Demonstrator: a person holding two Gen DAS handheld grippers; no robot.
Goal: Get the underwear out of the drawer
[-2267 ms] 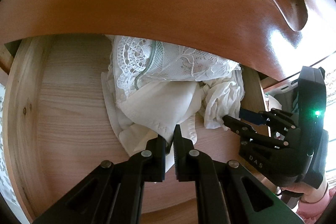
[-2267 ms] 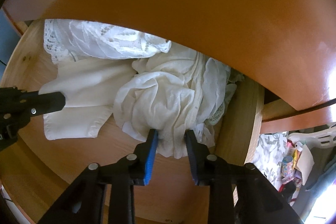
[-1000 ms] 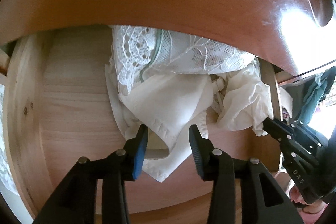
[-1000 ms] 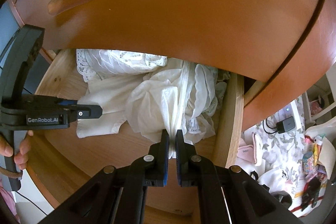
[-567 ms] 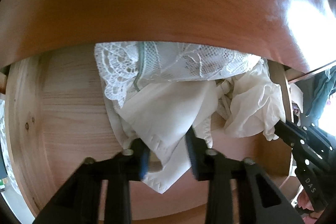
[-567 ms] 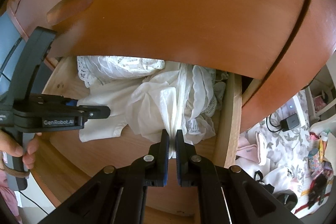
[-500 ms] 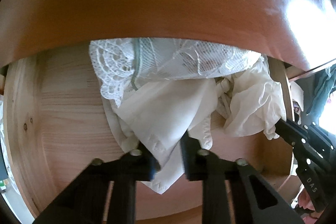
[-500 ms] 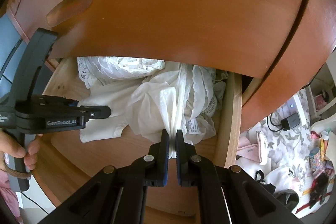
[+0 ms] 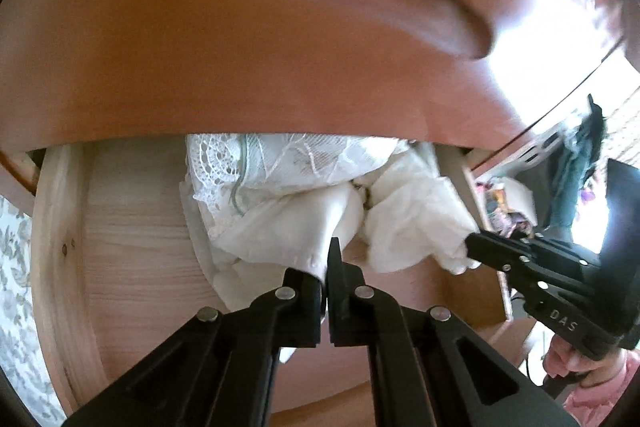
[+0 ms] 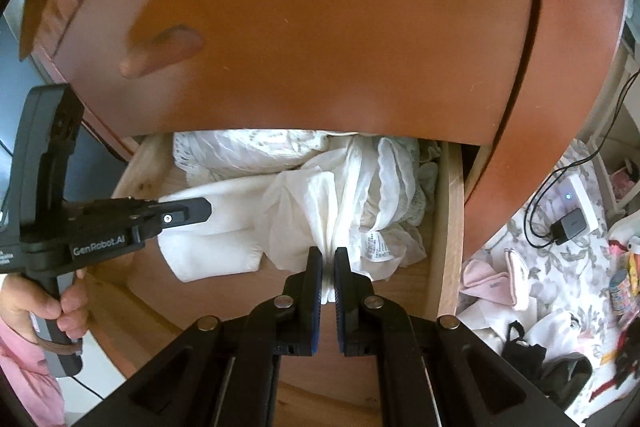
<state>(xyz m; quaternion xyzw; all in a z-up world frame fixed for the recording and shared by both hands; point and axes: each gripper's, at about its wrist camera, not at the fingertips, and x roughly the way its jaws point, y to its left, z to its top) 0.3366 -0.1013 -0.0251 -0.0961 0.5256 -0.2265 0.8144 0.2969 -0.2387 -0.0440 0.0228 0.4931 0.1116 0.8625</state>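
An open wooden drawer (image 9: 132,247) is seen below a brown drawer front (image 9: 240,67), and white underwear is heaped at its back and right side. The left gripper (image 9: 326,267) has just been closing; its fingers (image 9: 340,279) are now clenched on the lower edge of a plain white garment (image 9: 288,227), whose cloth is pinched between them and hangs past the left finger. Beyond those fingers a lace piece (image 9: 248,163) lies partly under the drawer front. To the right of them a crumpled white garment (image 10: 320,203) is bunched, and its gathered folds are gripped between the blue-padded fingers (image 10: 316,275) of the right gripper (image 10: 328,267), which is pressed tight on the fabric. A printed label (image 10: 374,243) is seen just right of those fingers. Both garments are inside the drawer, resting on or just above its floor. In the right wrist view the left gripper's handle is held by a hand (image 10: 40,311) at a pink sleeve (image 10: 24,387). Clutter is spread on a floral sheet (image 10: 560,267) beyond the drawer's right wall.
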